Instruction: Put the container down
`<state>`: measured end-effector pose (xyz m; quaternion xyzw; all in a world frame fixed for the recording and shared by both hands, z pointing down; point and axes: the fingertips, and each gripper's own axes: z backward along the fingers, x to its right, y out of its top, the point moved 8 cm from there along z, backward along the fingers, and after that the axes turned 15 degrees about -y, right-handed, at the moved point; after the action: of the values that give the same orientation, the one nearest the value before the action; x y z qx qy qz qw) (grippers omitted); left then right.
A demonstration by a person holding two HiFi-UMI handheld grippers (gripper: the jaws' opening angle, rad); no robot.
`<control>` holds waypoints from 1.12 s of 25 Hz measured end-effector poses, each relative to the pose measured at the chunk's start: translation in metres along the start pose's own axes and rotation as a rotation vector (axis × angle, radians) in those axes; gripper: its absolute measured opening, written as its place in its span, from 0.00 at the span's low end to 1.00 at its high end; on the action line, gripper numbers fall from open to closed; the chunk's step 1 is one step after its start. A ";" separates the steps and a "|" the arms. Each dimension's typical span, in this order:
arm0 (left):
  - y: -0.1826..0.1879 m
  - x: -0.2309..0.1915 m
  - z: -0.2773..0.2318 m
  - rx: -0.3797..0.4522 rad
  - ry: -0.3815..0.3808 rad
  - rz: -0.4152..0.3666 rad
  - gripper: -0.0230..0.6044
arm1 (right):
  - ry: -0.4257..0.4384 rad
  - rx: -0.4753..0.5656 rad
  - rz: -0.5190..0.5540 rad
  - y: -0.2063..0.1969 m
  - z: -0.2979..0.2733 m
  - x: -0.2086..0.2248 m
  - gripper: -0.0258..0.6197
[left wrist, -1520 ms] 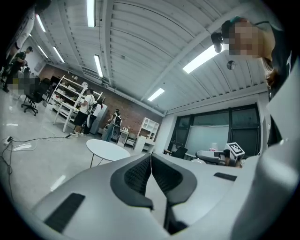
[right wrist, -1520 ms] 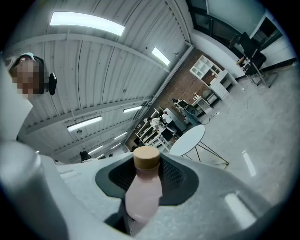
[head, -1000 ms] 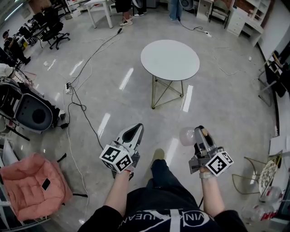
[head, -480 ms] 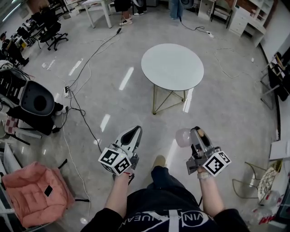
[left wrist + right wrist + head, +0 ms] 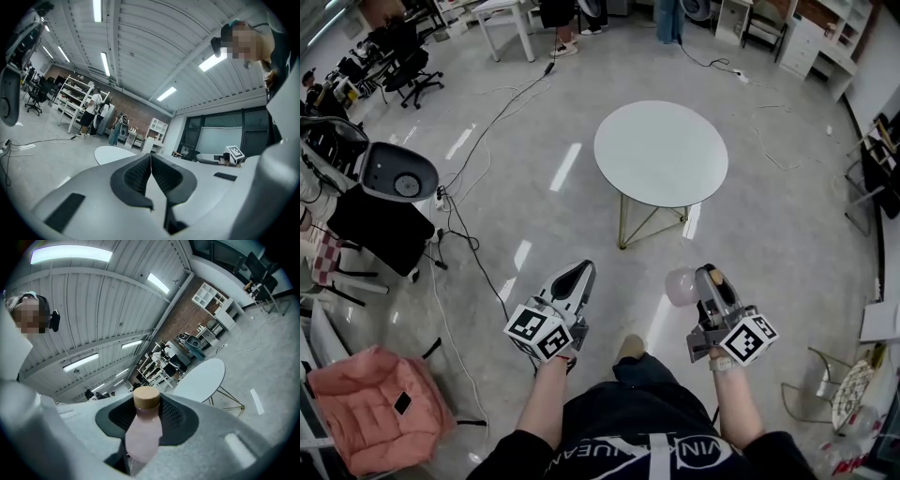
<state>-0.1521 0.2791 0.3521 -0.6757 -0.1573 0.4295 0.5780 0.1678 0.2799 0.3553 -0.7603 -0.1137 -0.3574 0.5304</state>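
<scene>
glossy grey floor [image 5: 769,216] spreads across the room. on it the round white table [image 5: 661,155] now sits a little lower and larger in the head view than a second ago, and the furniture at the left edge has slid past. i judge from this that the person is walking toward the table.

both grippers keep their same places in front of the body. the right gripper [image 5: 710,275] stays clamped on the container [image 5: 680,285], a pale pink bottle. its jaws pinch the body just under the cork-coloured cap [image 5: 146,398]. the bottle is carried in the air over the floor, tipped well off upright, with its body sticking out to that gripper's left. the left gripper [image 5: 577,274] has its jaws pressed together with nothing between them.

so the carry is under way and the put-down has not begun. the table is the likely landing spot and is still well apart from the bottle. the bottle probably needs turning upright before the jaws release it.
</scene>
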 end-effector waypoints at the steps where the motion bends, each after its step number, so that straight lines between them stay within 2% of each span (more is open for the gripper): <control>1: 0.000 -0.004 -0.004 0.000 0.001 -0.001 0.06 | 0.003 -0.001 0.001 0.002 -0.005 0.002 0.25; 7: 0.005 -0.013 -0.029 0.005 -0.002 -0.002 0.06 | 0.016 -0.007 0.008 0.018 -0.025 0.014 0.25; 11: -0.003 -0.022 -0.032 0.000 -0.006 0.013 0.06 | 0.015 -0.022 0.007 0.016 -0.034 0.017 0.25; 20: 0.005 -0.031 -0.040 0.006 -0.001 0.002 0.06 | 0.004 -0.019 -0.002 0.020 -0.040 0.026 0.25; 28: -0.005 -0.041 -0.046 -0.023 -0.014 0.033 0.06 | -0.017 -0.005 -0.015 0.020 -0.053 0.030 0.25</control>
<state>-0.1397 0.2220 0.3717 -0.6818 -0.1551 0.4419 0.5620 0.1779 0.2184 0.3699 -0.7639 -0.1230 -0.3550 0.5247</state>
